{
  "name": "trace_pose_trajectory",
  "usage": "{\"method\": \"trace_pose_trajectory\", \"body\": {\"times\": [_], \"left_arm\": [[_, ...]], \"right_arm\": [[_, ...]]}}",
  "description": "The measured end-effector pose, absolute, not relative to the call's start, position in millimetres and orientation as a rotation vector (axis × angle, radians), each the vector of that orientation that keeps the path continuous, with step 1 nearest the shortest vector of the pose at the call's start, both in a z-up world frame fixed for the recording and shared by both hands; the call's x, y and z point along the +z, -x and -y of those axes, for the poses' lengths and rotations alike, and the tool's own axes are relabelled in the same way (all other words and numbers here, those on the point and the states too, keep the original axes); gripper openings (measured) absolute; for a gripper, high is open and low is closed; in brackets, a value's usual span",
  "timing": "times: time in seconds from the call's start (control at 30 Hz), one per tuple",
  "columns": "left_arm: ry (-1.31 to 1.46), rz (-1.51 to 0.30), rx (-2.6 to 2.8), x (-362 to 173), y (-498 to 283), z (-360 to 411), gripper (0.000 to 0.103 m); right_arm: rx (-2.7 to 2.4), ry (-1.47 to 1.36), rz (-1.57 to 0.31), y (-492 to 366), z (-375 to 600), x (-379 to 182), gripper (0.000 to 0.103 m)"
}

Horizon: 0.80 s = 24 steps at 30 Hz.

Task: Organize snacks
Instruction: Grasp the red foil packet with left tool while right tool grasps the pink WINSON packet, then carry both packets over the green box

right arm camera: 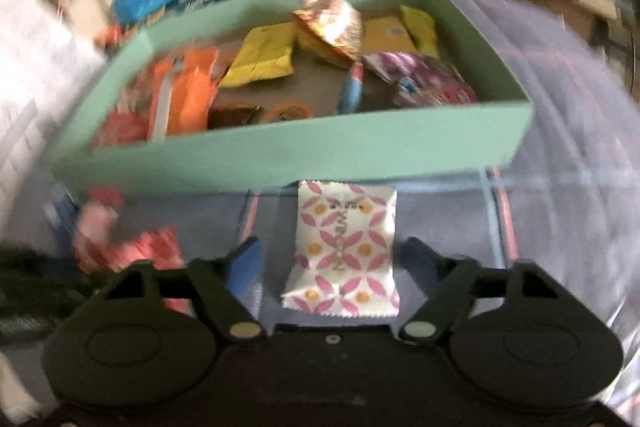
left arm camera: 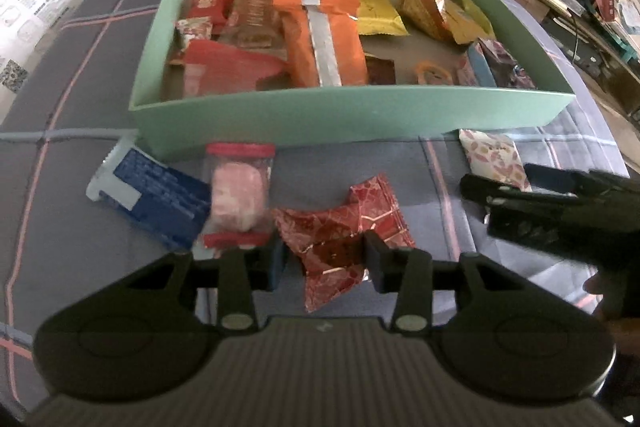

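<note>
Still lying loose on the checked cloth (left arm camera: 400, 163), in front of the mint-green box (left arm camera: 320, 115): dark red crinkled packet (left arm camera: 344, 227), clear pink sweet with red ends (left arm camera: 238, 199), blue-labelled packet (left arm camera: 152, 195), and white packet with pink petal print (right arm camera: 344, 251). Already sitting inside the box: orange bar (left arm camera: 324, 39), yellow packets, red wrappers, purple packet at the right end.

Judging by the layout, gathering the last loose snacks into the box, with two pickups lining up at once.

Left gripper (left arm camera: 326, 259) sitting low over the cloth, jaws apart, straddling the near tail of the dark red packet; pads appearing close to its sides, though not clearly pinching yet, so holding nothing for certain. Calling next for closing onto that tail, lifting over the near wall, and releasing among the red wrappers.

Right gripper (right arm camera: 332, 259) hanging wide open around the petal-print packet, packet lying flat between the fingers, its far edge just under the box's front wall; nothing grasped. View heavily blurred, suggesting motion. Calling for lowering, squeezing across the packet's width, then clearing the wall.

Both tools pointing forward toward the box, side by side, right one visible at the edge of the left view, close but not touching.
</note>
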State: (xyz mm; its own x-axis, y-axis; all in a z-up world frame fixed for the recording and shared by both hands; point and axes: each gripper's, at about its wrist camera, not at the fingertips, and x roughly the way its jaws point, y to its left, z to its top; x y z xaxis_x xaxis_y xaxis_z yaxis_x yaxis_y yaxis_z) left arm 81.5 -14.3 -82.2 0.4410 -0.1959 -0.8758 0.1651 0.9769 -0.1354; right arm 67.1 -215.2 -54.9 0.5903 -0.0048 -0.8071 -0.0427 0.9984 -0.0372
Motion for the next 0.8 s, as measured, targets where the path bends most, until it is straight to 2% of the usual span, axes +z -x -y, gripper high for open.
{"method": "trace_pose_trajectory", "body": {"times": [0.03, 0.2, 0.4, 0.8], "left_arm": [[0.023, -1.087, -0.226, -83, -81, 16, 0.041], [-0.008, -1.069, -0.237, -83, -80, 26, 0.04], [-0.007, -1.049, -0.261, -75, -71, 27, 0.036], [-0.003, -0.893, -0.323, -12, -69, 33, 0.036]], "right_arm": [[0.043, 0.074, -0.932, -66, 211, -54, 0.05], [0.071, 0.047, -0.966, -63, 212, -48, 0.05], [0.078, -0.148, -0.997, -50, 240, -40, 0.049], [0.109, -0.327, -0.89, -41, 271, 13, 0.05]]}}
